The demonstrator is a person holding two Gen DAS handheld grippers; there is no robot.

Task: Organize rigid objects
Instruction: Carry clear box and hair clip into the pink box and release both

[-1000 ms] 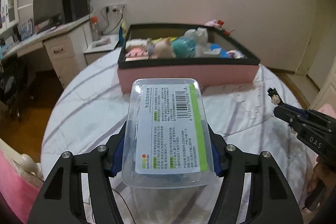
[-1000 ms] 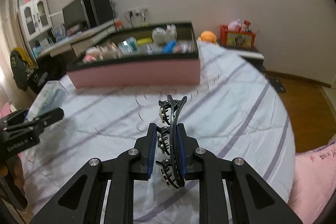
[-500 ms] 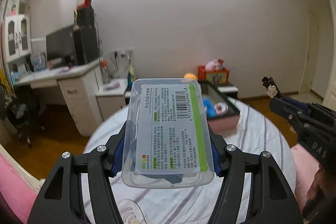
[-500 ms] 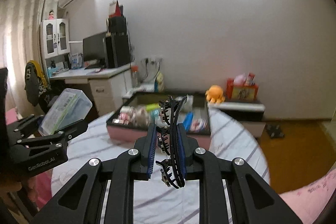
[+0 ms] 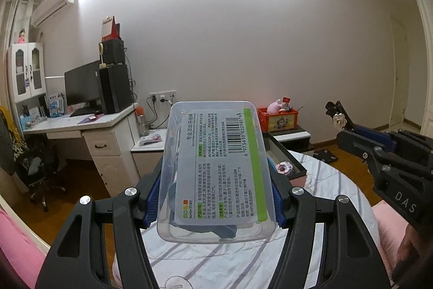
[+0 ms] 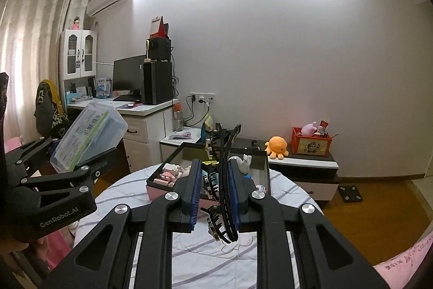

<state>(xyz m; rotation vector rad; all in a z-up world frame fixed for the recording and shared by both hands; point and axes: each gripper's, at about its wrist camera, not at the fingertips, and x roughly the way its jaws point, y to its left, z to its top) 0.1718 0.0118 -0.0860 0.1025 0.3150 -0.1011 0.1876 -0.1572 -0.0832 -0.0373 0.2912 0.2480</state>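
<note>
My left gripper (image 5: 215, 197) is shut on a clear plastic box (image 5: 216, 169) with a white and green label, held up in the air. The box (image 6: 89, 132) and that left gripper (image 6: 78, 161) show again at the left of the right wrist view. My right gripper (image 6: 215, 194) is shut on a black hair claw clip (image 6: 224, 180) that stands upright between the blue pads. The clip's decorated tip (image 5: 337, 117) and the right gripper (image 5: 360, 137) appear at the right of the left wrist view. A pink storage box (image 6: 159, 190) with a dark rim, full of small toys, sits on the bed beyond both grippers.
A bed with a white striped sheet (image 6: 286, 191) lies below. A white desk (image 5: 105, 137) with a monitor and speaker stands at the left. A low cabinet (image 6: 303, 167) holds an orange plush and a red toy crate (image 6: 311, 144). Wood floor shows at the right.
Both grippers have risen and tilted up with their objects, so the wall and ceiling now fill the views. The pink box has dropped lower in the frames. Neither grip has changed.
</note>
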